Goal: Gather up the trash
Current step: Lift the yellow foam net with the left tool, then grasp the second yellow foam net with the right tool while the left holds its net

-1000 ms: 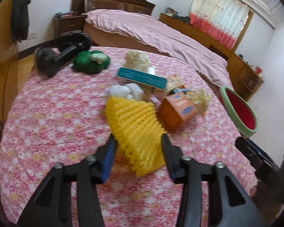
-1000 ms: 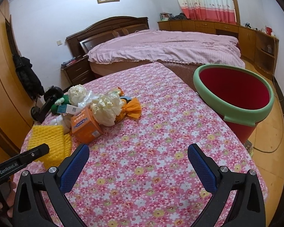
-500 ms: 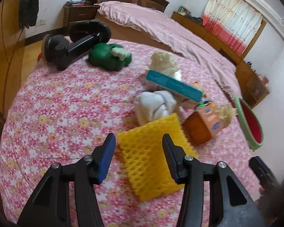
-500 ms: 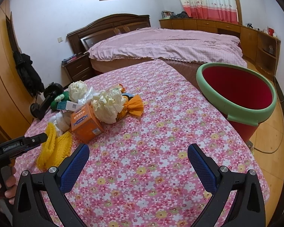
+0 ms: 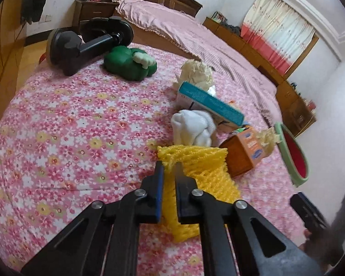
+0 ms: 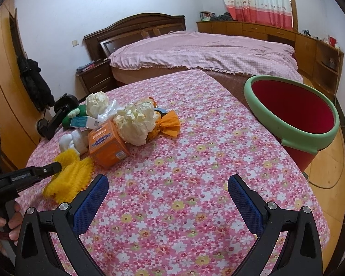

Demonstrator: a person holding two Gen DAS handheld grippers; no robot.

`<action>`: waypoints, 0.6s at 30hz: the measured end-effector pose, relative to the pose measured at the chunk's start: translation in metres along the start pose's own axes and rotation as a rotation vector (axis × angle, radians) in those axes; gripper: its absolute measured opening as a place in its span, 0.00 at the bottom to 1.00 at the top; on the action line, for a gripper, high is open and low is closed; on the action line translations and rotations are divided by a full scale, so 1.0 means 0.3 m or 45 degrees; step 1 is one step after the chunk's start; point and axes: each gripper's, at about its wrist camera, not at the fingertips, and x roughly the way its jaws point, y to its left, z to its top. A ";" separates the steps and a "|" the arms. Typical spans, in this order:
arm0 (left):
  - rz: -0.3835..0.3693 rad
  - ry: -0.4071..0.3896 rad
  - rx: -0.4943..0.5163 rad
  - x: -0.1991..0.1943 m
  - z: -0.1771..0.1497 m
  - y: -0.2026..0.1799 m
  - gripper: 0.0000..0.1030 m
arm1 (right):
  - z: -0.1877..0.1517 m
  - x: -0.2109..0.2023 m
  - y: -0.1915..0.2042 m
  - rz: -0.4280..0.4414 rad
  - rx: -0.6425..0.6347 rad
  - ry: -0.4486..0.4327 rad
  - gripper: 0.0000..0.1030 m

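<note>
A red bin (green-rimmed, its visible inside bare) is being shown at the right of the right wrist view, beside the table edge. The yellow foam net is being pinched by the left gripper at lower centre. The right gripper is being held spread over bare floral tablecloth.

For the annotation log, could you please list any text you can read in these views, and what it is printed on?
Nothing reads reliably.
Orange cardboard box: blue label and barcode, print too blurred.
Teal-and-white flat carton: faint lettering, illegible.
Left tongs, shut on the yellow foam net: white brand lettering along the arm, too small.
</note>
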 end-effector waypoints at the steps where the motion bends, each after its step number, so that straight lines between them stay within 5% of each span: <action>1: -0.002 -0.012 -0.001 -0.018 -0.001 0.005 0.06 | 0.001 -0.001 0.005 0.004 -0.005 0.001 1.00; 7: -0.007 -0.107 -0.019 -0.132 0.001 0.026 0.06 | 0.014 0.004 0.057 0.045 -0.060 0.004 1.00; 18: 0.264 -0.258 -0.011 -0.258 0.015 0.097 0.06 | 0.030 0.072 0.206 0.173 -0.113 0.091 1.00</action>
